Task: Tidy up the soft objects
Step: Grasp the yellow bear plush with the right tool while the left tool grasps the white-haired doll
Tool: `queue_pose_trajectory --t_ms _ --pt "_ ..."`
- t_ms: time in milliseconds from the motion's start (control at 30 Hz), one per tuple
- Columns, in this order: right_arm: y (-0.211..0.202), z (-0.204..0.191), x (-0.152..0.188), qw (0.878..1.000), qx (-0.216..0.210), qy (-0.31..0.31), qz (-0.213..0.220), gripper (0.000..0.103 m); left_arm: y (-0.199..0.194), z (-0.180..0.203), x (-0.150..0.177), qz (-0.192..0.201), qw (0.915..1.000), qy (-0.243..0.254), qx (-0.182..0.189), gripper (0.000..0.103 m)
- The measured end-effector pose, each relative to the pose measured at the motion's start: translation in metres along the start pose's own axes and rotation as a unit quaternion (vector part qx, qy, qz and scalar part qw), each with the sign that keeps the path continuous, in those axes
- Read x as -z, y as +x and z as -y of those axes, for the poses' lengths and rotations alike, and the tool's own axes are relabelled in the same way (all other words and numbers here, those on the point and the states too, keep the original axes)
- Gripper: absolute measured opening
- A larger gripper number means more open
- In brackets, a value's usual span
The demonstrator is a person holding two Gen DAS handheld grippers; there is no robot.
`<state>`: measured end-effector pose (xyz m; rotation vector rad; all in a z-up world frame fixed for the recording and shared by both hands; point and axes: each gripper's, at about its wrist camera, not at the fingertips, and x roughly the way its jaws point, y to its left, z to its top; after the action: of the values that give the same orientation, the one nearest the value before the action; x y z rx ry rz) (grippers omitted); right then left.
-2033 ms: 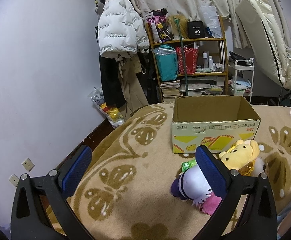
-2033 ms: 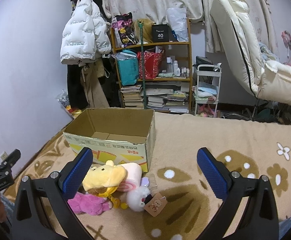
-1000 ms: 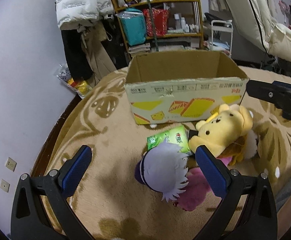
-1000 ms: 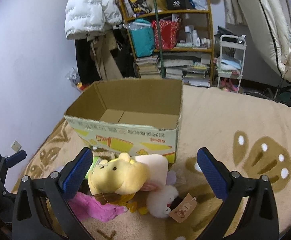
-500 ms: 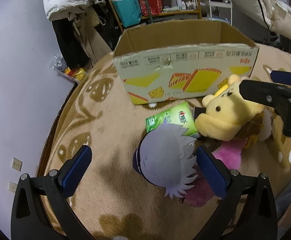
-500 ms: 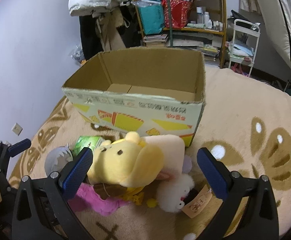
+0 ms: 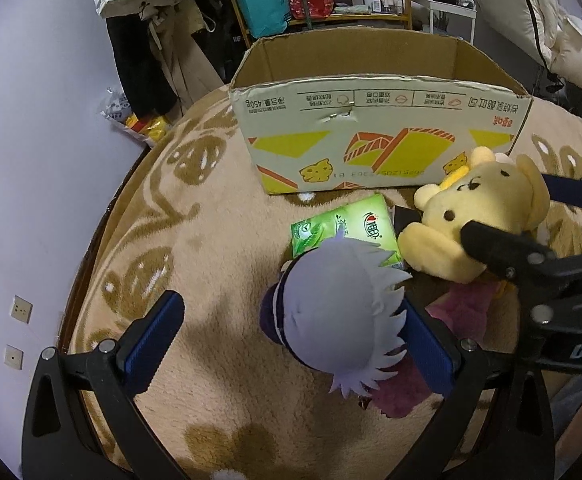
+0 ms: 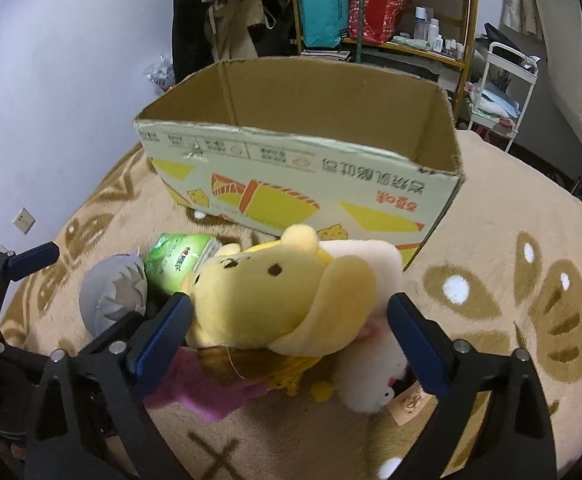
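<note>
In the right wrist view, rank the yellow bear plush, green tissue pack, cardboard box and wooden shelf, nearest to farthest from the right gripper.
1. Yellow bear plush, between the open fingers of the right gripper.
2. Green tissue pack, just beyond the bear, to its left.
3. Cardboard box, behind both, on the blanket.
4. Wooden shelf, far back against the wall.

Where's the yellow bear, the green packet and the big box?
yellow bear [image 8: 267,296], right wrist view, on its face.
green packet [image 7: 343,226], left wrist view, on its printed top.
cardboard box [image 8: 291,184], right wrist view, on its printed front wall.
</note>
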<state>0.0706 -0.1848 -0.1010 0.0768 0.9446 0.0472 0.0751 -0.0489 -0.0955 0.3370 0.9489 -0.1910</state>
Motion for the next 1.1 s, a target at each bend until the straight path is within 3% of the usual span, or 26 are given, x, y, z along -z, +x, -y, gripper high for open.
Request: queue_pose_trajectory --t_ms 233,400,567,667,867,933,1100 --pt "0.002 -0.002 0.001 1.000 0.009 0.003 0.002 0.099 -0.001 -0.002 0.001 0.003 0.9996 -0.010 0.024 0.089" --pt "0.000 -0.002 0.002 1.000 0.009 0.006 0.006 0.096 0.000 -0.001 0.001 0.001 0.9987 -0.014 0.049 0.071" --pt "-0.002 -0.003 0.002 1.000 0.009 0.004 0.007 0.093 0.006 0.000 0.003 -0.003 0.9993 -0.013 0.034 0.070" --pt "-0.002 -0.005 0.002 1.000 0.013 0.000 0.004 0.091 0.009 -0.006 0.002 -0.014 0.9976 -0.031 0.060 0.058" --pt "-0.005 -0.004 0.002 1.000 0.005 0.005 0.000 0.084 0.008 -0.014 0.002 -0.013 0.9953 -0.056 0.077 0.056" --pt "-0.005 -0.004 0.002 1.000 0.000 0.006 -0.006 0.077 0.007 -0.016 0.002 -0.012 0.9949 -0.061 0.079 0.055" --pt "-0.006 -0.014 0.004 1.000 0.001 -0.013 -0.007 0.069 0.003 -0.018 0.003 -0.007 0.9952 -0.065 0.072 0.055"
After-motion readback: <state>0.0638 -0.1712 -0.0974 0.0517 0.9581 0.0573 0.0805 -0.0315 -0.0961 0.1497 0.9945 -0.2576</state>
